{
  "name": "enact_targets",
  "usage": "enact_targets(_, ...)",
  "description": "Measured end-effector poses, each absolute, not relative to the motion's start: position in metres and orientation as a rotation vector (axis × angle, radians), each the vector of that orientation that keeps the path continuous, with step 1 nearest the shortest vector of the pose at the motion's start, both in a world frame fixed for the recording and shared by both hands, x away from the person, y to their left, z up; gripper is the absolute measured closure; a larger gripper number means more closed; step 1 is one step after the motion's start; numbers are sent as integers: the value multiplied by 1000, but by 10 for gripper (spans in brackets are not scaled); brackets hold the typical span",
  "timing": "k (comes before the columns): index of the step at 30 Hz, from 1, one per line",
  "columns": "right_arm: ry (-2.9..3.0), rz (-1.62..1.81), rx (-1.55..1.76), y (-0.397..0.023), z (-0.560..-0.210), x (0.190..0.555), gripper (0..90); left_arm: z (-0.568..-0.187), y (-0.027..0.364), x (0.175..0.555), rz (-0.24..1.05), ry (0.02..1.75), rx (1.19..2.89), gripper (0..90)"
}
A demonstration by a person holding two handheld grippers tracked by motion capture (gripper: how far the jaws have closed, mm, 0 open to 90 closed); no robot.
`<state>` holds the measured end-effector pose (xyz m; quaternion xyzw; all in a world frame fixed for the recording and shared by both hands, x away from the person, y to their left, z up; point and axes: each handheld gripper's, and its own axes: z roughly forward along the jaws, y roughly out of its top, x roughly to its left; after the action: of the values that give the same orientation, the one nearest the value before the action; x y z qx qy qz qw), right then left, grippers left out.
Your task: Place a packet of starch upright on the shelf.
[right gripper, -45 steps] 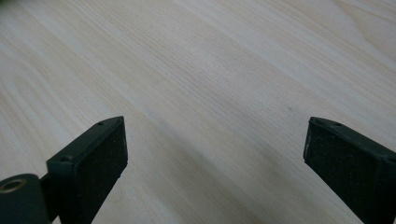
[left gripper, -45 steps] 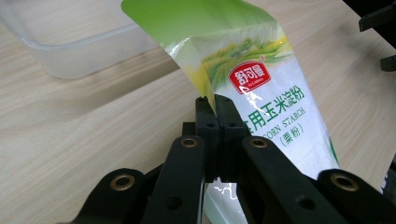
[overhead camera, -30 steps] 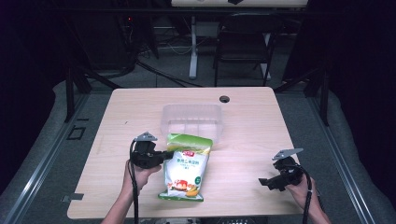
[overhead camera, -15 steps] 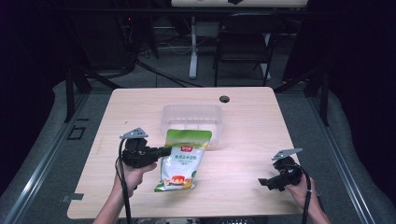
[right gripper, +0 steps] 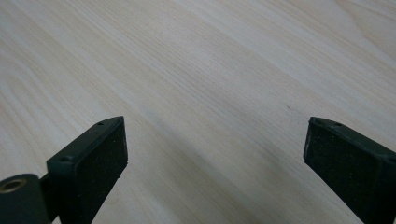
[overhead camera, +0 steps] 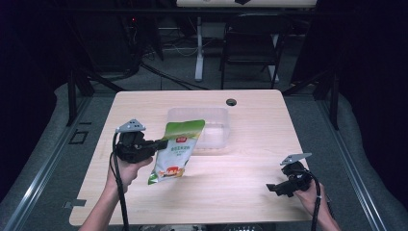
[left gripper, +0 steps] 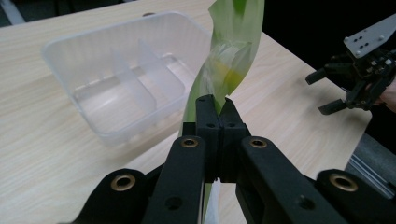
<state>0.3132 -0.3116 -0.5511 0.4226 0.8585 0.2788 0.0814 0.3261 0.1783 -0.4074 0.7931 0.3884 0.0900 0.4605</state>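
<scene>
A green and white snack bag (overhead camera: pixel 175 150) hangs tilted above the wooden table (overhead camera: pixel 240 187), its top edge in front of the clear plastic tray (overhead camera: pixel 211 126). My left gripper (overhead camera: pixel 162 143) is shut on the bag's left edge. In the left gripper view the jaws are pressed together on the thin green bag (left gripper: pixel 229 60), with the divided tray (left gripper: pixel 116 79) behind. My right gripper (overhead camera: pixel 275 188) stands open low over the table at the front right, nothing between its pads (right gripper: pixel 100 158). From the left gripper view that right gripper (left gripper: pixel 327 91) is seen far off.
The tray has thin dividers and holds nothing. A round cable hole (overhead camera: pixel 231 102) sits near the table's far edge. Black chairs and a desk leg stand on the floor beyond the table. Cables trail from both grippers.
My left gripper has lifted the bag off the table and carried it up; the bag now hangs tilted instead of lying flat. The right gripper has stayed put.
</scene>
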Motion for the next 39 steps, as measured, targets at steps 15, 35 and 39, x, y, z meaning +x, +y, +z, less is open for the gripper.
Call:
enact_targets(15, 2548, 828, 1285, -312, -553, 316, 56, -387, 187, 344, 273, 994, 1914, 900)
enact_targets(35, 2541, 843, 1302, -315, -551, 315, 56, -349, 183, 381, 397, 1014, 1803, 900)
enact_targets(39, 2543, 843, 1298, -315, -552, 315, 56, -348, 178, 388, 419, 1017, 1797, 900)
